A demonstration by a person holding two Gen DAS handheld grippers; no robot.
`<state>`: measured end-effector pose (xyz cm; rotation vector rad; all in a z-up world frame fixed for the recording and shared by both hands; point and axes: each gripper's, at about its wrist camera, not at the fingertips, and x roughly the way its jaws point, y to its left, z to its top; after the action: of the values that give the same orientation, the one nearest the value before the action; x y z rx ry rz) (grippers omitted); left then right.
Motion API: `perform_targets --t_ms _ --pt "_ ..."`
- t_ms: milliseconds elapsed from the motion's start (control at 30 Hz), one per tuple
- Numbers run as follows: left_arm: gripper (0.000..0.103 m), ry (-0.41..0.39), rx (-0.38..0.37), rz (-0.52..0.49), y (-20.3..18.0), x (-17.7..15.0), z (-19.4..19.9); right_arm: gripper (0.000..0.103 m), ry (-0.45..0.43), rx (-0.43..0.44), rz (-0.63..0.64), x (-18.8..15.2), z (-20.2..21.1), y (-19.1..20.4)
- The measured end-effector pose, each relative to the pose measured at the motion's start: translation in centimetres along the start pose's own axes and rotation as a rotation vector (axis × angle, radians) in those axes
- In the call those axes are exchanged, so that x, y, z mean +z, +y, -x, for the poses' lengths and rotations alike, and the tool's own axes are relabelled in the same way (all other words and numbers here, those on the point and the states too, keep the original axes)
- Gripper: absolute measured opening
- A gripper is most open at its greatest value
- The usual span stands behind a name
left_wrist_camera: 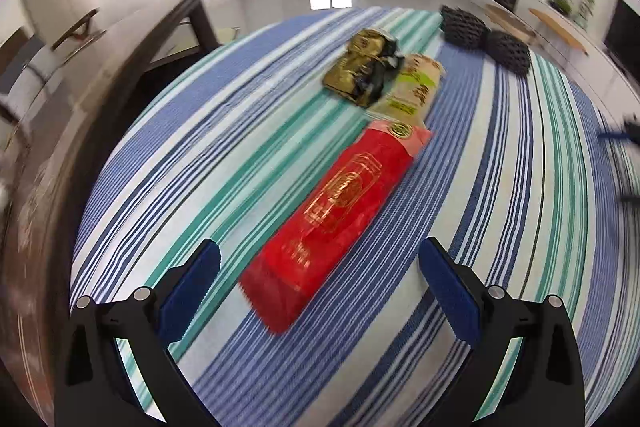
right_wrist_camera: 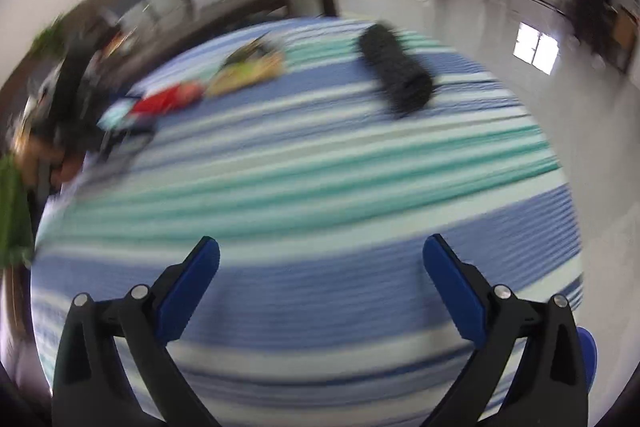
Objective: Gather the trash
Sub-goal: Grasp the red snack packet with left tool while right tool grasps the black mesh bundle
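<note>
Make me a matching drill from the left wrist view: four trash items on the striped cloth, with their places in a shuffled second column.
Things:
1. red packet
2. gold wrapper
3. cream and green packet
4. black mesh sleeves

Places:
A. far right, near the cloth's edge
B. nearest, its near end between the open left gripper fingers
C. farthest of the row, on the left
D. middle of the row, beside the gold one

Pairs: 1-B, 2-C, 3-D, 4-A

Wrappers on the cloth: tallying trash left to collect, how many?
3, in a touching row: red wrapper nearest the left gripper, green-beige one behind it, gold-black one beside that. More may lie unseen.
</note>
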<state>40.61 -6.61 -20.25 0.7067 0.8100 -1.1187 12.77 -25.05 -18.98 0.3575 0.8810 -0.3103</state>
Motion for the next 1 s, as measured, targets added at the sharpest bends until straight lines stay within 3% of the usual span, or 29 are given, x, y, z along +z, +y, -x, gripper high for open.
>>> perform_targets --t_ms 200,333,367,400,433,467,500,533,600,667,700,900,1000 --pt "0.099 -0.026 -0.057 0.013 1.0 1.1 -1.3 0.098 0.071 -0.064 0.054 9.0 -5.5 -4.0" --pt "0.099 -0.028 -0.075 0.021 1.2 2.0 -2.1 0.098 0.127 -0.079 0.088 12.1 -9.5 -3.5" --pt "0.099 -0.028 -0.077 0.015 1.0 2.2 -2.2 0.096 0.135 -0.095 0.106 12.3 -10.2 -3.1" --pt "0.097 -0.026 -0.082 0.009 0.8 2.2 -2.1 0.083 0.142 -0.098 0.114 12.3 -10.6 -2.9" --pt "0.094 -0.026 -0.096 0.005 0.6 2.3 -2.1 0.078 0.130 -0.102 0.114 12.3 -10.5 -2.6" --pt "0.085 -0.030 -0.113 0.008 0.5 2.3 -1.9 0.053 0.117 -0.094 0.109 12.1 -10.1 -2.5" --pt "0.075 -0.034 -0.111 0.011 0.2 2.4 -1.7 0.046 0.108 -0.086 0.101 11.9 -9.5 -2.4" --pt "0.070 -0.035 -0.109 0.017 0.1 2.3 -1.5 0.045 0.105 -0.080 0.096 11.6 -9.0 -2.4" --pt "0.043 -0.027 -0.094 0.062 0.0 2.3 -1.0 0.043 0.093 -0.069 0.099 10.5 -7.4 -2.0" --pt "0.028 -0.012 -0.093 0.125 0.0 1.8 -0.3 0.043 0.087 -0.040 0.099 9.3 -5.8 -1.5" --pt "0.025 -0.004 -0.089 0.160 -0.3 1.4 0.2 0.043 0.084 -0.021 0.094 8.5 -4.8 -1.0" --pt "0.025 0.024 -0.050 0.417 -4.4 -3.0 4.3 0.043 0.076 0.113 0.094 2.5 0.1 4.5" --pt "0.025 0.006 -0.020 0.478 -7.9 -6.0 6.8 0.043 0.069 0.182 0.102 -0.6 1.6 8.0"
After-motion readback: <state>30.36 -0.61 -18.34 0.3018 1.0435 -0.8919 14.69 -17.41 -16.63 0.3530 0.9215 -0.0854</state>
